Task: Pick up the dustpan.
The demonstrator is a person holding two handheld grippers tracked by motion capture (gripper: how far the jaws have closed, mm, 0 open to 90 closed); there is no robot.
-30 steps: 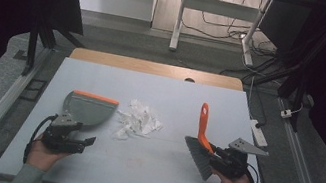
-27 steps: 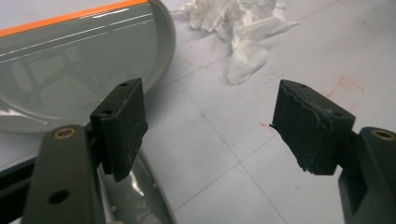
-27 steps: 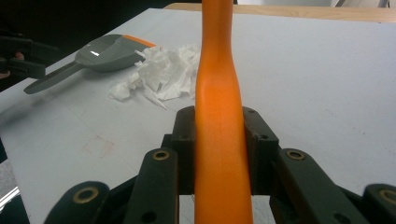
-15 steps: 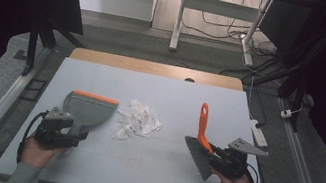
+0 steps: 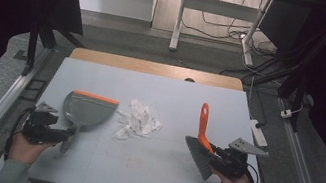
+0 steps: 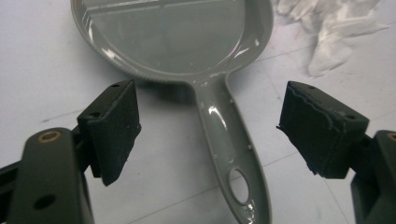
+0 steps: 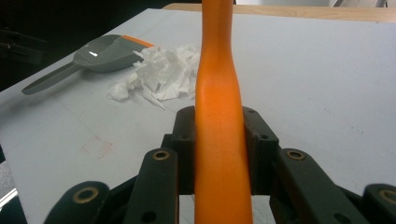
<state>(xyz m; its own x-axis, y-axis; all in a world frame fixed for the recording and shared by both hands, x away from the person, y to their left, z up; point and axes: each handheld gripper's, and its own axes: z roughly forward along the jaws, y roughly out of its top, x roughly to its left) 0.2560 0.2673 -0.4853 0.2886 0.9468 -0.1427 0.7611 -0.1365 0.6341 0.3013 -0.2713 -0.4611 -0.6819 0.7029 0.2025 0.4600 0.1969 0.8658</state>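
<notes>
Dustpan [image 6: 173,42] handle sits between your wide-open left claw [image 6: 229,126] — close off-centre and it skids; right claw [image 7: 219,144] clamps the brush [image 5: 200,141].

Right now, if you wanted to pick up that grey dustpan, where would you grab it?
By its long flat handle, probably. The dustpan lies flat with the handle pointing toward the person, so the open left gripper, already straddling it, can close across its narrow width from the near side.

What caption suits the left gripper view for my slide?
Open left gripper straddling the grey dustpan handle on the table, shredded white paper beyond.
</notes>
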